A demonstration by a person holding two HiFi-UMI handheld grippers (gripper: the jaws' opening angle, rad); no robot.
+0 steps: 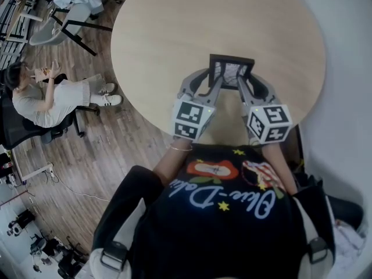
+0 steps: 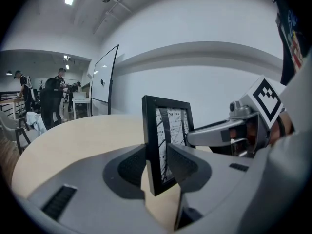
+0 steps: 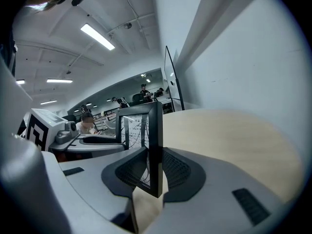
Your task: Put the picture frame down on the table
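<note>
One round wooden table [image 1: 174, 16] fills the upper middle of the head view, its top bare apart from what the tongs carry. One seated person [image 1: 43, 100] is at the left edge, off the table, with one light chair [image 1: 64, 22] in the upper left corner.

There are two tongs, both at the centre of the frame. The left gripper [image 1: 214, 75] pinches the left upright edge of the single black picture frame [image 1: 231, 68], its ribbed pads pressed on front and back. The right gripper [image 1: 249, 81] pinches the right edge in the same way. The picture frame stands upright between them over the near part of the table, just above centre. Its lower corners hang below the pads, and whether they touch the wood I cannot tell.

The step in hand looks like the lowering itself. The next move calls for both hands to sink evenly until the bottom edge rests on the table. Then both sets of jaws spread together, so the frame does not twist or topple.
</note>
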